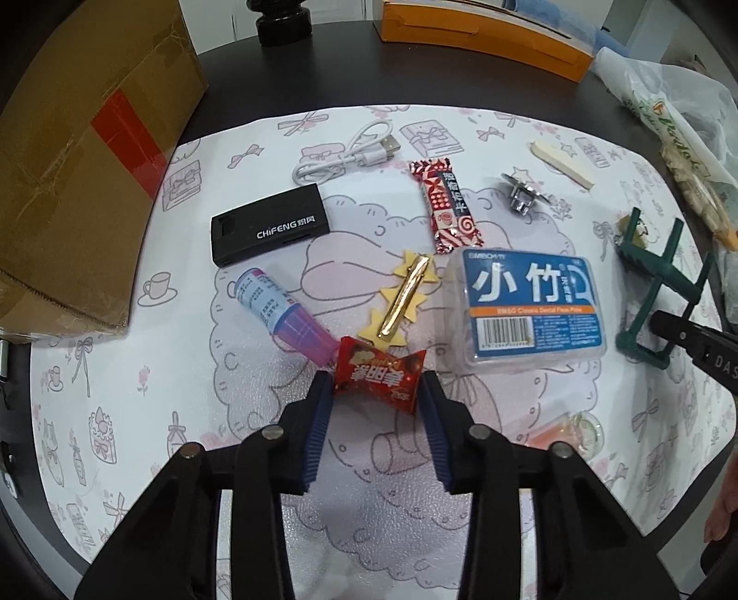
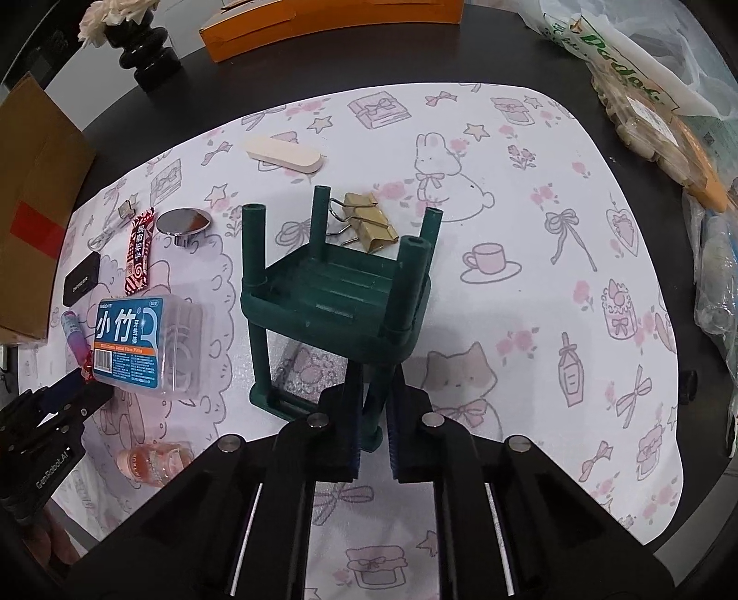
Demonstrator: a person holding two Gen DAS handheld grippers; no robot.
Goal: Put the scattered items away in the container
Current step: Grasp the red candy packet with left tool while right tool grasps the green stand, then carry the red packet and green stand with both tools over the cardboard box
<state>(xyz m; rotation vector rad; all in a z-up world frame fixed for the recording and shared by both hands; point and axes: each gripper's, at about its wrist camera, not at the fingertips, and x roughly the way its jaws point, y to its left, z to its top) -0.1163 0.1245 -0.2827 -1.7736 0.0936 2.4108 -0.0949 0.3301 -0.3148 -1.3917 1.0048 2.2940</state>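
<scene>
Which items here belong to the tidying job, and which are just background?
Job: red candy in left gripper; green chair in right gripper; floss box, card reader, cable, snack bar, hair clip, binder clip, tube.

Background: cardboard box, orange box, vase, plastic bags.

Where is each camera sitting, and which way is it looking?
Left wrist: sits on the left gripper, looking forward along its jaws, which close on a red candy; the right gripper's tip shows at right.
Right wrist: sits on the right gripper, looking forward along its jaws, which pinch a leg of the green toy chair; the left gripper shows at lower left.
Both show: the chair, the blue floss box and the patterned mat.
</scene>
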